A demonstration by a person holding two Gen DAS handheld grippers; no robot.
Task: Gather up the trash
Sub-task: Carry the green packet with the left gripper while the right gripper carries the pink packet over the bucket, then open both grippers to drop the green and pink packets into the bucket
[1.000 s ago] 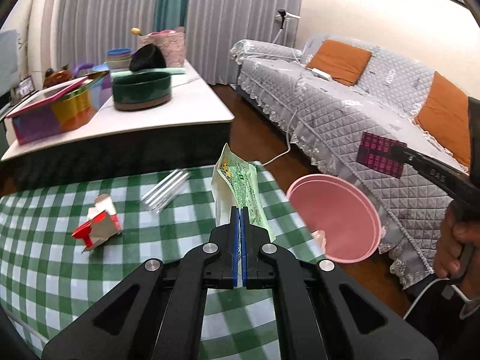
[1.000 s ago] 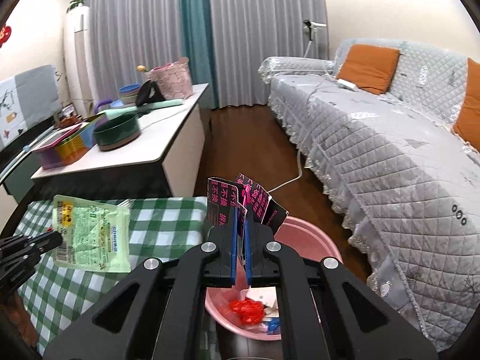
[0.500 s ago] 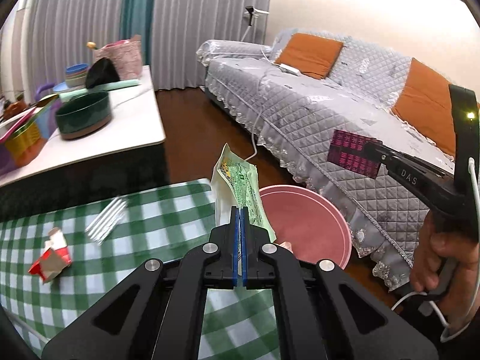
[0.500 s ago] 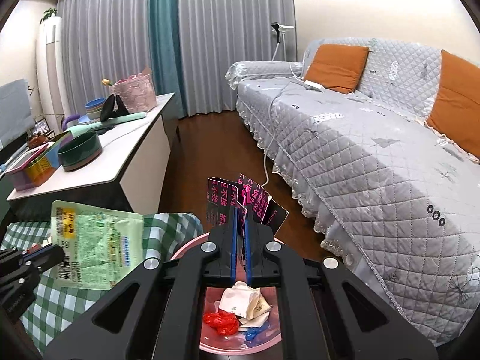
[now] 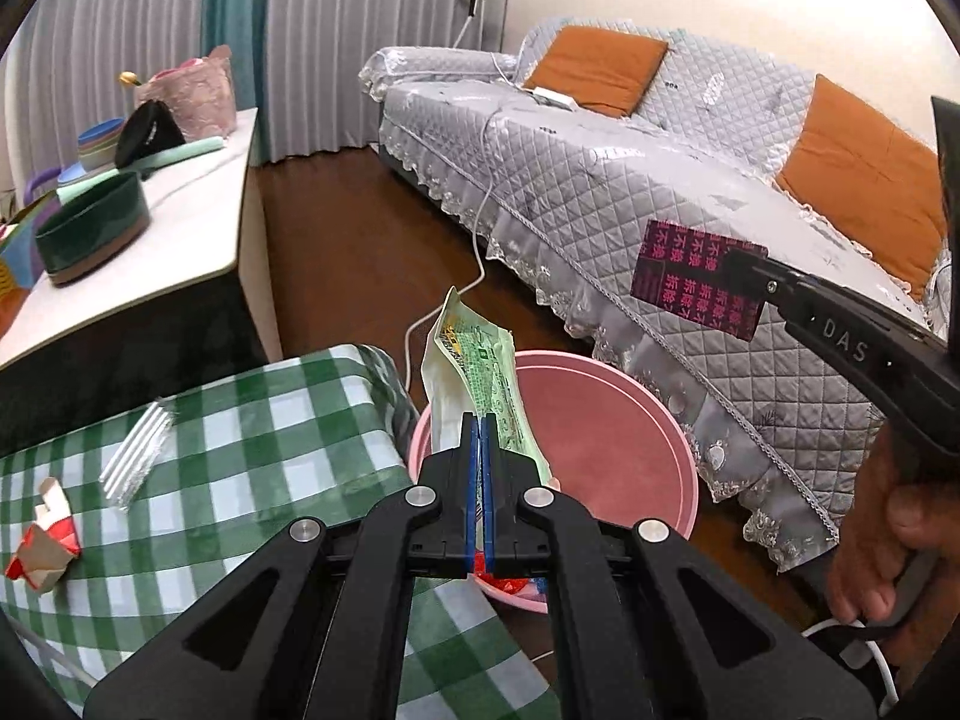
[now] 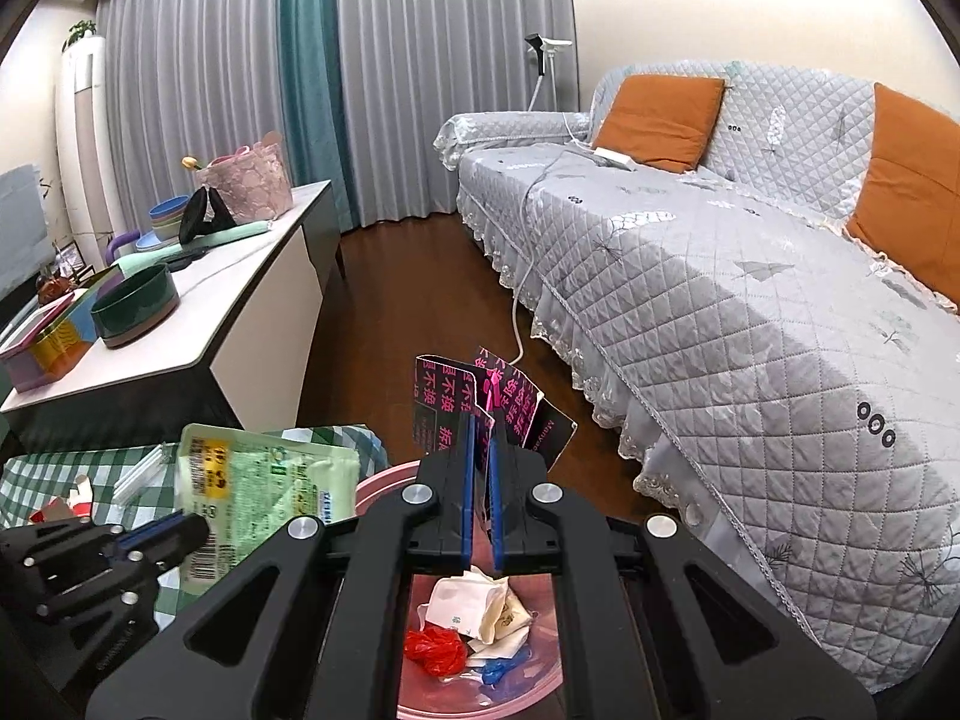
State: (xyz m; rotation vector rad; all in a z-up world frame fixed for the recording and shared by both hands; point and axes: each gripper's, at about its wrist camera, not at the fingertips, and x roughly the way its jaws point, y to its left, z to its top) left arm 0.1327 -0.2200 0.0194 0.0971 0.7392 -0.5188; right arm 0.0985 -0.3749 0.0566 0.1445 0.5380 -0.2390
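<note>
My left gripper [image 5: 479, 420] is shut on a green and white wrapper [image 5: 474, 360], held above the near rim of the pink bin [image 5: 636, 420]. The wrapper also shows in the right wrist view [image 6: 264, 492]. My right gripper [image 6: 483, 420] is shut on a black and pink wrapper [image 6: 468, 402], held above the bin [image 6: 384, 480], which holds crumpled white paper [image 6: 474, 600] and a red scrap [image 6: 435, 648]. The right gripper [image 5: 735, 261] with its wrapper [image 5: 690, 276] shows at the right of the left wrist view.
A green checked table [image 5: 240, 450] carries a clear plastic wrapper [image 5: 135, 456] and a red and white carton scrap [image 5: 45, 540]. A grey quilted sofa [image 5: 690, 168] stands right of the bin. A white low table [image 5: 150, 252] with bowls stands behind.
Both grippers have moved right, off the checked table and over the pink bin, each still holding its wrapper.
</note>
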